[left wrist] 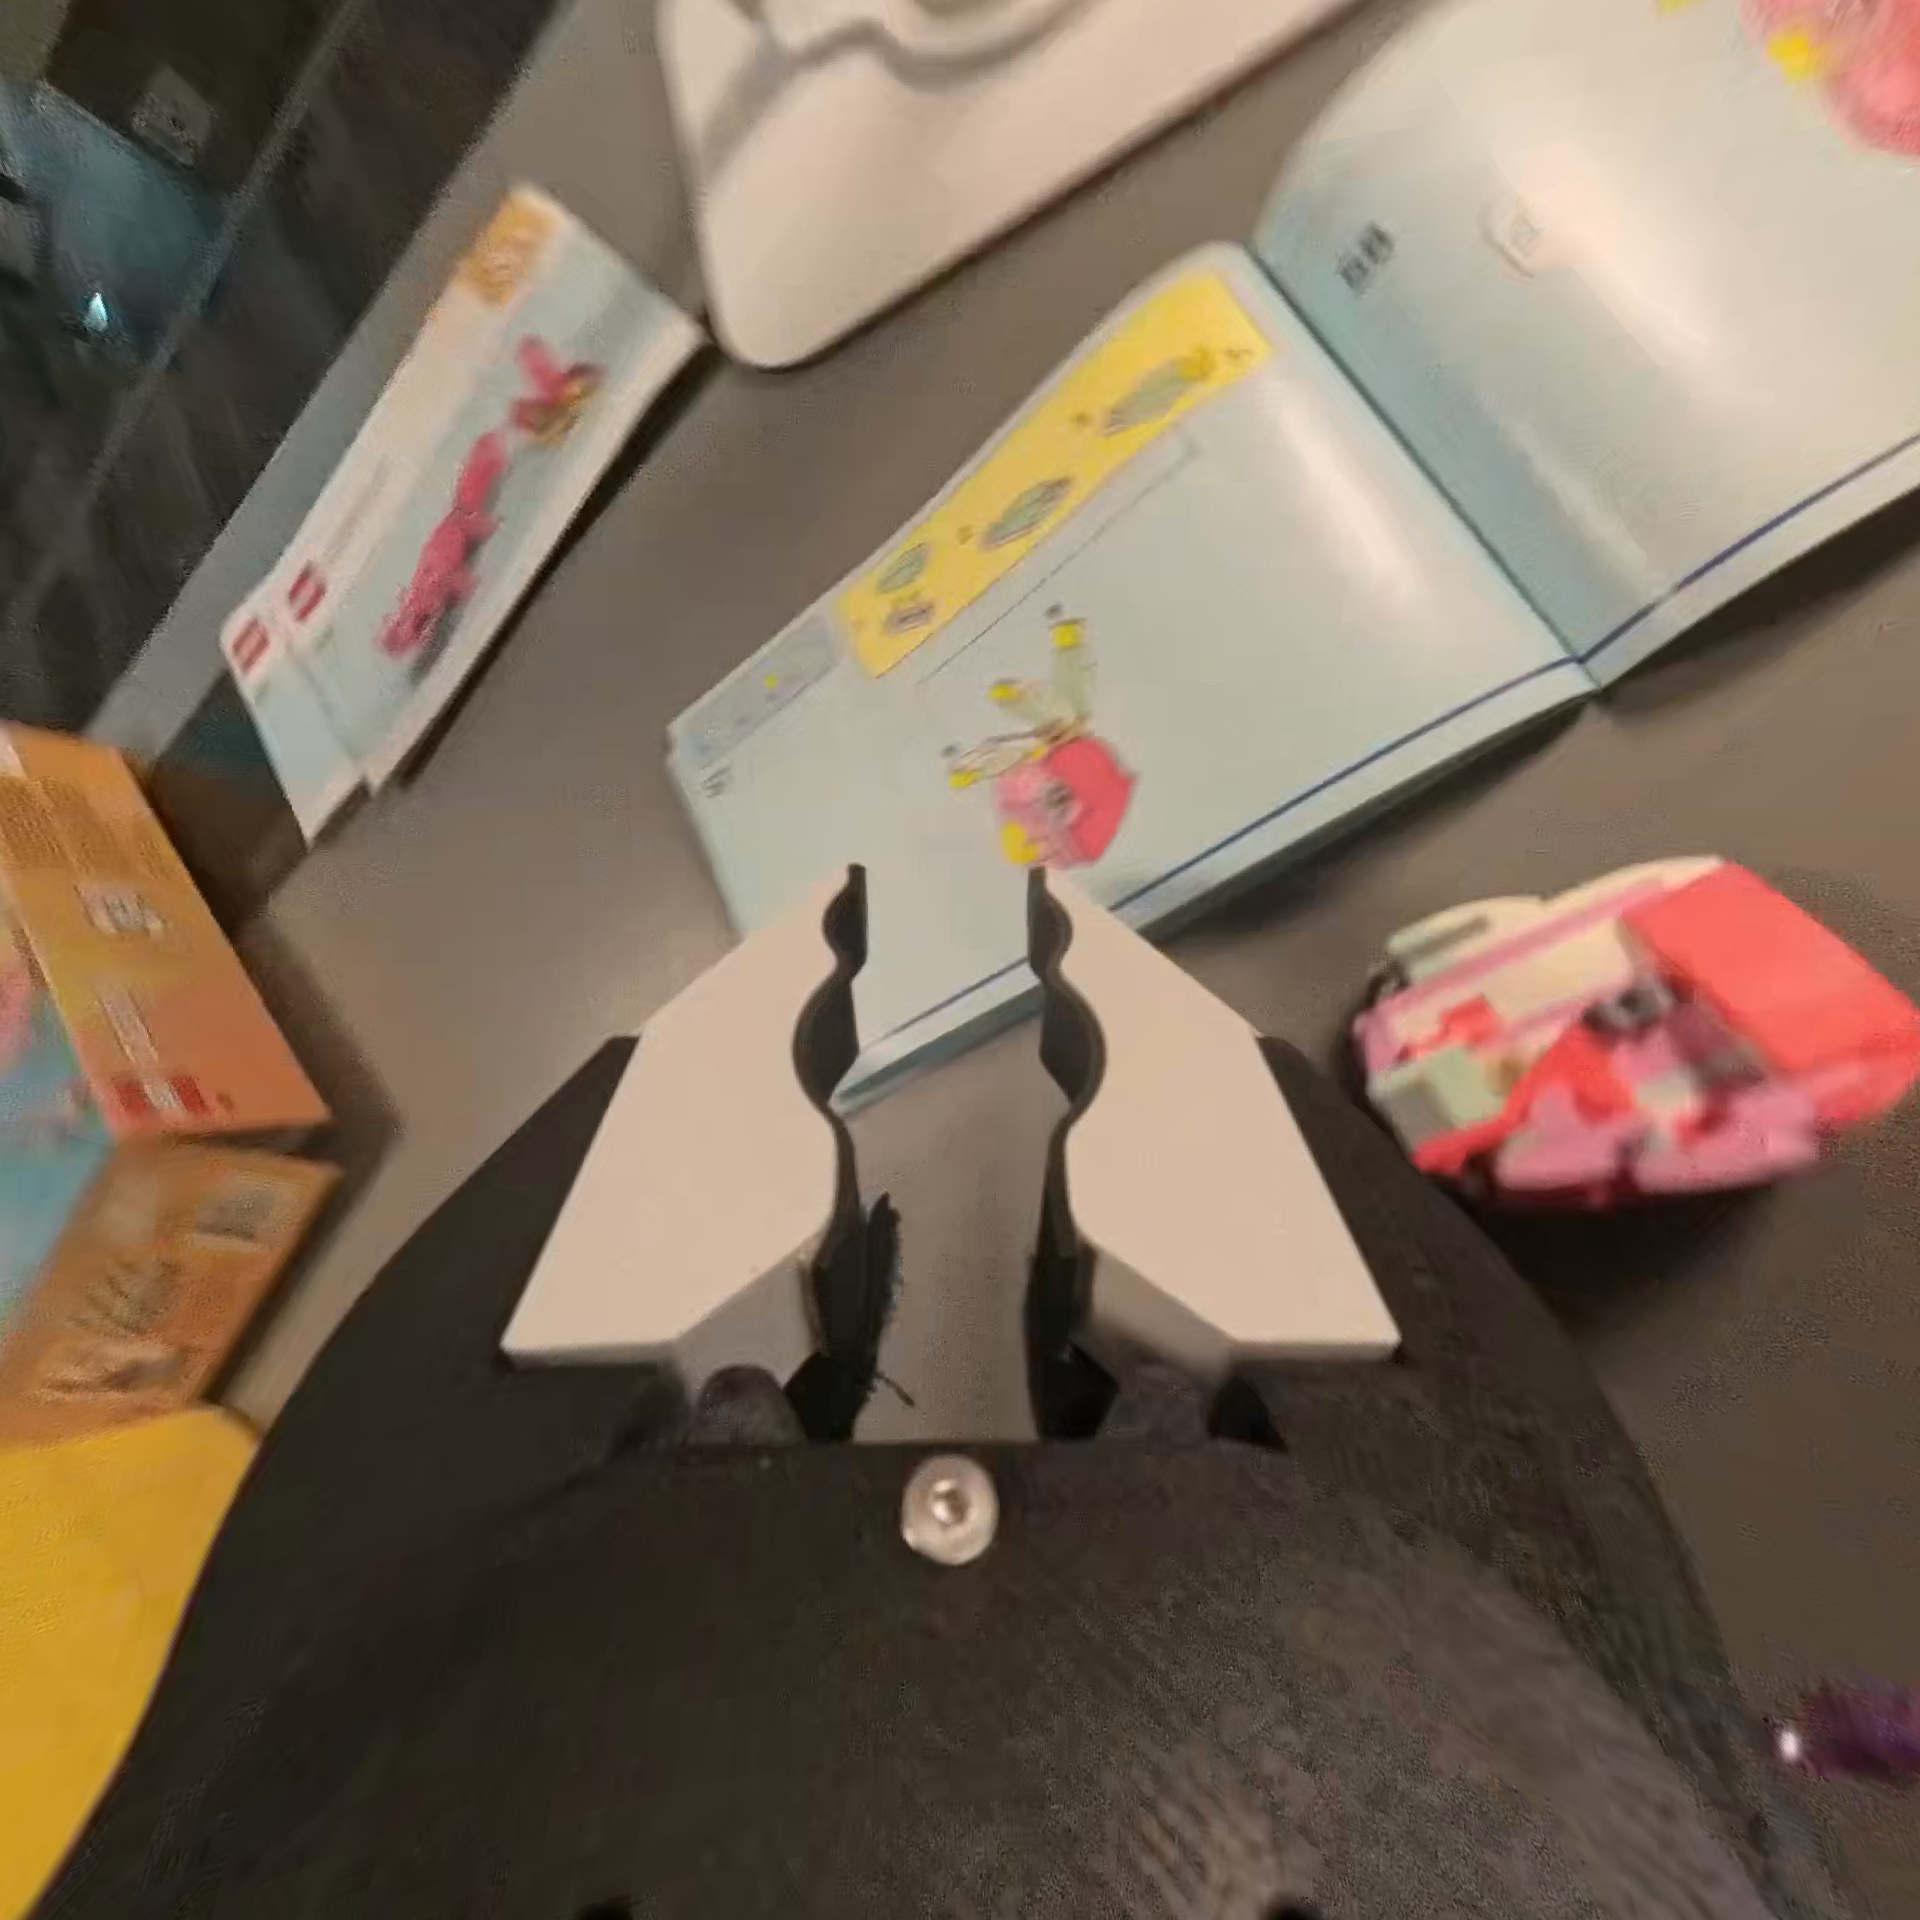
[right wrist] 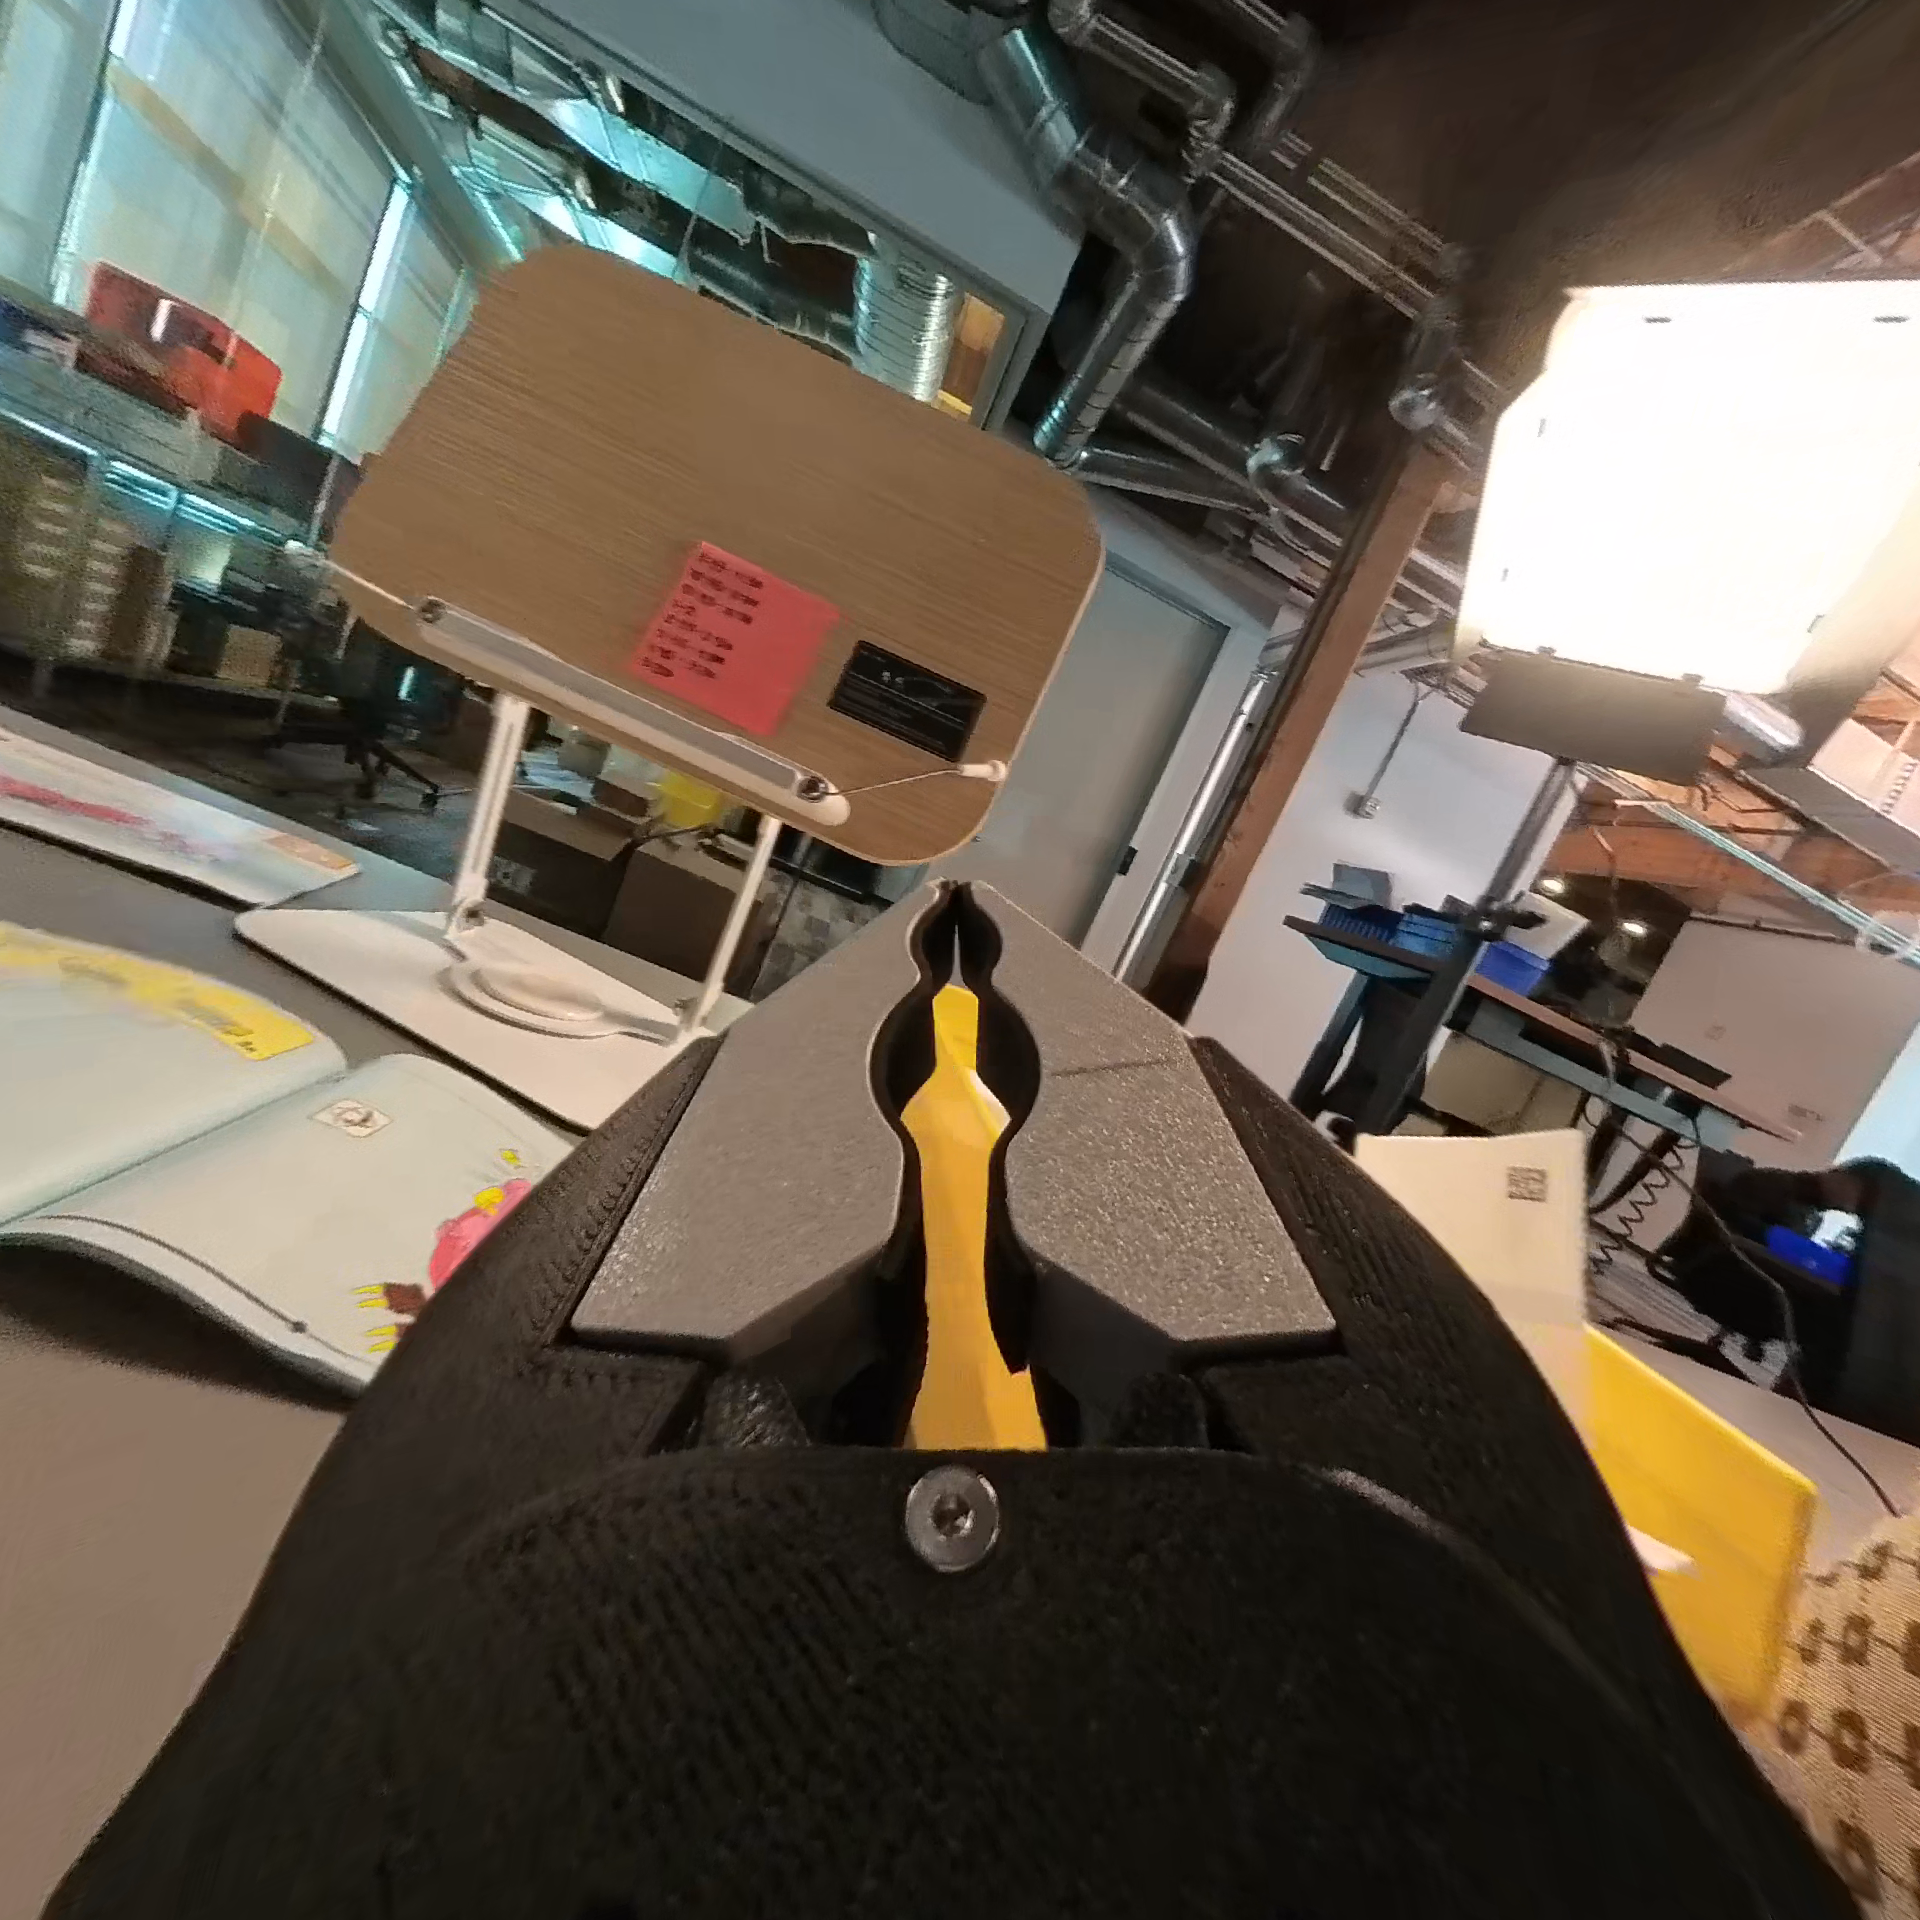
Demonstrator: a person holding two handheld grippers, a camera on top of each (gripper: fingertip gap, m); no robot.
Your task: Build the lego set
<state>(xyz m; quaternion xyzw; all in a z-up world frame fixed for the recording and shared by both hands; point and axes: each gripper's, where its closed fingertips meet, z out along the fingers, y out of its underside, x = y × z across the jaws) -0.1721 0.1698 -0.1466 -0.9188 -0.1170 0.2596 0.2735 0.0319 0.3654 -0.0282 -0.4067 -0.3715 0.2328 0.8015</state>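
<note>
left gripper (left wrist: 945,883): jaws apart, nothing between them, over the lower edge of an open booklet (left wrist: 1195,623) at frame centre on a dark table (left wrist: 520,956). brick model (left wrist: 1631,1029), pink/red, at right, apart from the fingers. 2nd booklet (left wrist: 447,499) upper left, orange boxes (left wrist: 135,1039) at left edge, white stand base (left wrist: 935,156) at top. right gripper (right wrist: 956,894): tips closed together; yellow piece (right wrist: 956,1247) shows in the gap behind them, can't tell if gripped. wooden stand (right wrist: 717,582) just beyond, upper centre.
</note>
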